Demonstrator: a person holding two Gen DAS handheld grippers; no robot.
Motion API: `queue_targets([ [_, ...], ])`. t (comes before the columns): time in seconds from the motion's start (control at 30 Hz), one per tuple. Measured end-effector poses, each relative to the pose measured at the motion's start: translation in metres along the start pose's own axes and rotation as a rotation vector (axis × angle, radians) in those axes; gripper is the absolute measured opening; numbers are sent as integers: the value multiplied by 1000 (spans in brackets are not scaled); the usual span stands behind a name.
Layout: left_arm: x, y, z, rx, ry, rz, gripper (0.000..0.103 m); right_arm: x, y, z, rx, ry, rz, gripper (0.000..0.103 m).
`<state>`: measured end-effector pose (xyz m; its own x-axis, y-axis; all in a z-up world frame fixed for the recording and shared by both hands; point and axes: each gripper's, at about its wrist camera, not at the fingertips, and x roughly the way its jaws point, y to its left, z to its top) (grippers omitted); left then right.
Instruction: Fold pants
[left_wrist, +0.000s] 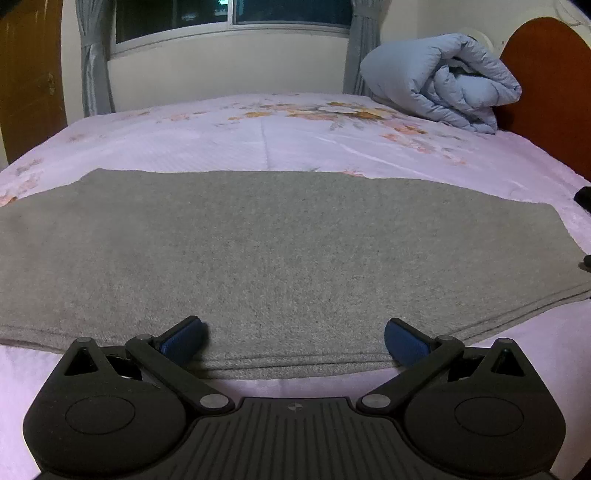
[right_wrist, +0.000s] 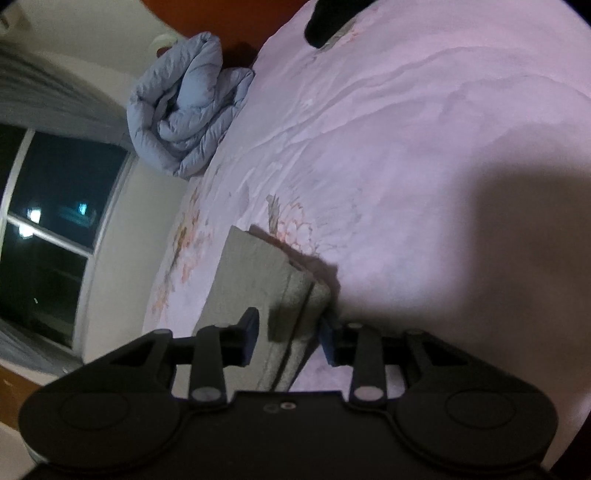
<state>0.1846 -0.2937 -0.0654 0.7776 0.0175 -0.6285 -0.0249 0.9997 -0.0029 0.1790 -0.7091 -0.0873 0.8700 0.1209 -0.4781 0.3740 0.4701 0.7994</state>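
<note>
Bedding surrounds my work: a pale pink sheet (left_wrist: 295, 144) with faded orange flowers covers the bed, and a puffy, rolled blue quilt (left_wrist: 439, 79) sits far back by the reddish-brown headboard (left_wrist: 546, 74). Grey curtains (left_wrist: 94, 59) frame a dark window (left_wrist: 232, 14). Nothing blocks me. The pants (left_wrist: 277, 251), flat, fuzzy grey knit folded into stacked layers, lie across the near side of the bed. My left tongs (left_wrist: 293, 341) gape wide over their near edge, gripping nothing. My right tongs (right_wrist: 290, 338) are clenched on the thick layered end of the pants (right_wrist: 295, 306).
</note>
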Motion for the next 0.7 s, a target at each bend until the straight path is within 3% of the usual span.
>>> queue_targets([
  [0.03, 0, 0, 0, 1, 1, 1, 103, 1, 3, 1, -15, 7, -9, 26],
  [0.07, 1, 0, 1, 1, 3, 3, 103, 2, 9, 2, -55, 11, -30, 14],
  [0.1, 1, -1, 1, 4, 6, 4, 103, 2, 15, 3, -94, 12, -41, 11],
  [0.3, 6, -2, 3, 9, 17, 5, 103, -25, 79, -6, -297, -72, 54, 9],
  [0.4, 0, 18, 10, -20, 23, -75, 103, -35, 129, -20, -430, -71, 103, 9],
  [0.47, -15, 51, 13, -53, -2, -79, 103, -39, 168, -41, -528, -61, 144, 9],
  [0.57, -45, 127, 16, -71, -104, 3, 103, -37, 218, -90, -679, -48, 198, 9],
  [0.7, -83, 242, 20, -133, -182, 136, 103, -14, 267, -182, -858, 3, 250, 9],
])
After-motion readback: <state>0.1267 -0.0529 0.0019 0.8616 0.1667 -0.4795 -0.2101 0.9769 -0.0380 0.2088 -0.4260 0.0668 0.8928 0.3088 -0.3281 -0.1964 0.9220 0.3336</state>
